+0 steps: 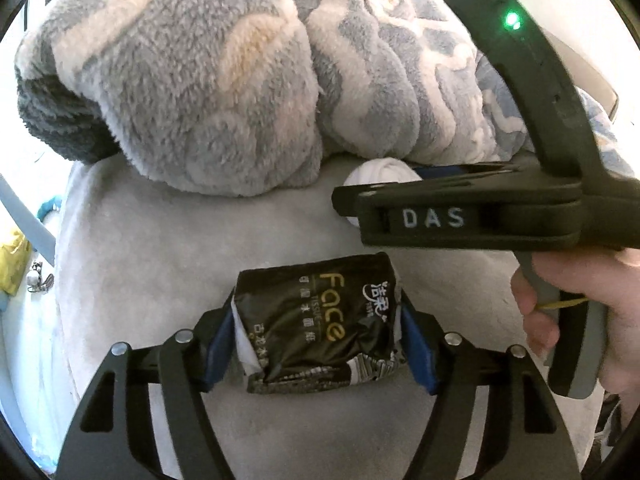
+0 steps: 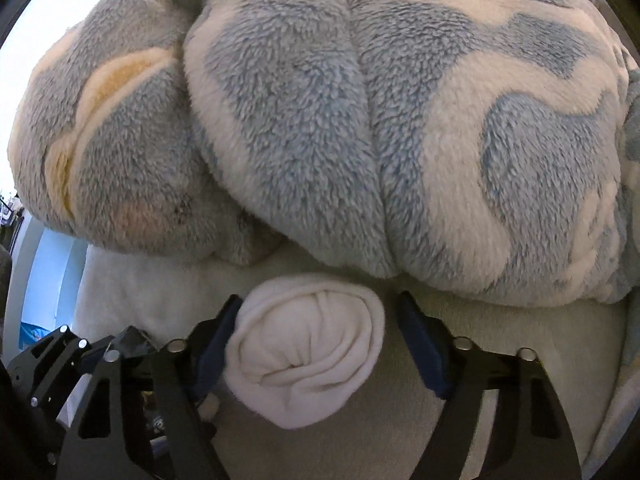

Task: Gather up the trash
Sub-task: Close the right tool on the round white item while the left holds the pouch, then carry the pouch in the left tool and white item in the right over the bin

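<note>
My left gripper [image 1: 316, 332] is shut on a crumpled black "Face" tissue packet [image 1: 320, 320], its blue pads pressing both sides, just above the grey bed sheet [image 1: 160, 248]. My right gripper [image 2: 316, 344] is open around a rolled white sock ball [image 2: 308, 356] that lies on the sheet against the blanket; the left pad touches it, the right pad stands apart. In the left wrist view the right gripper [image 1: 348, 200] shows side-on at the right, with the white ball [image 1: 380, 176] at its tip and a hand on its handle.
A bulky blue-grey and cream fleece blanket [image 1: 208, 80] is piled along the far side of the bed, also filling the right wrist view [image 2: 360, 120]. The bed's left edge drops to a floor with a yellow item [image 1: 14, 260]. The left gripper's linkage [image 2: 60, 364] sits at lower left.
</note>
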Demonstrator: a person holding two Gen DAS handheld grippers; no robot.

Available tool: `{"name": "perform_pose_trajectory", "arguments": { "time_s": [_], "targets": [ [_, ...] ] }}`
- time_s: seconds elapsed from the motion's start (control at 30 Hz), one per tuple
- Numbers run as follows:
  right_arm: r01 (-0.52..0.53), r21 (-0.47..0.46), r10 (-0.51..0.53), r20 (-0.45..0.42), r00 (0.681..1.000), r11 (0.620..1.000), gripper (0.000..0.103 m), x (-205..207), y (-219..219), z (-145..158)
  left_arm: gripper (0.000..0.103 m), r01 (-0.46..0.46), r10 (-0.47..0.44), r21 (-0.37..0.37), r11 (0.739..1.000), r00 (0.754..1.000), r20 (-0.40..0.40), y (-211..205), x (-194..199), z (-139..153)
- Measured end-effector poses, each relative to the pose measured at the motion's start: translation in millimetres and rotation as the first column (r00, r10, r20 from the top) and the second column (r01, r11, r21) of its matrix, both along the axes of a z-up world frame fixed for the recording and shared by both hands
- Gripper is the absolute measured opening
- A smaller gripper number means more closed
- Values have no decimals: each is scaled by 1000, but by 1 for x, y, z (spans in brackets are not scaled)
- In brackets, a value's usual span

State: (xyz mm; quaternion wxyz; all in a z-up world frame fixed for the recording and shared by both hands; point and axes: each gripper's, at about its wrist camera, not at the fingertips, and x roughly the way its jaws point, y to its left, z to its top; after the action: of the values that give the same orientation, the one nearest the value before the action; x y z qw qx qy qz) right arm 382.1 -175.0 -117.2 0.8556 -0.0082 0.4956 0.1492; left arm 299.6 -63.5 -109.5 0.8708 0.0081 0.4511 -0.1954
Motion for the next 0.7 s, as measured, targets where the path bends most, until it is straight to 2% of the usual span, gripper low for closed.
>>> {"name": "perform_pose_trajectory", "arguments": {
  "time_s": [0.07, 0.13, 0.4, 0.7],
  "targets": [
    [10, 34, -10, -6, 1000, 999, 61, -5, -6, 1, 73, -2, 2, -7, 1000, 1000, 7, 3, -4, 3],
    [16, 45, -16, 0, 1000, 999, 60, -10, -9, 4, 73, -5, 5, -17, 1000, 1000, 14, 7, -10, 7],
    [27, -30, -25, 62, 998, 999, 60, -39, 3, 20, 73, -40, 41, -33, 999, 998, 46, 25, -33, 22],
    [5, -16, -3, 106, 994, 1000, 60, -82, 33, 42, 73, -75, 78, -46, 996, 995, 63, 44, -67, 37]
  ]
}}
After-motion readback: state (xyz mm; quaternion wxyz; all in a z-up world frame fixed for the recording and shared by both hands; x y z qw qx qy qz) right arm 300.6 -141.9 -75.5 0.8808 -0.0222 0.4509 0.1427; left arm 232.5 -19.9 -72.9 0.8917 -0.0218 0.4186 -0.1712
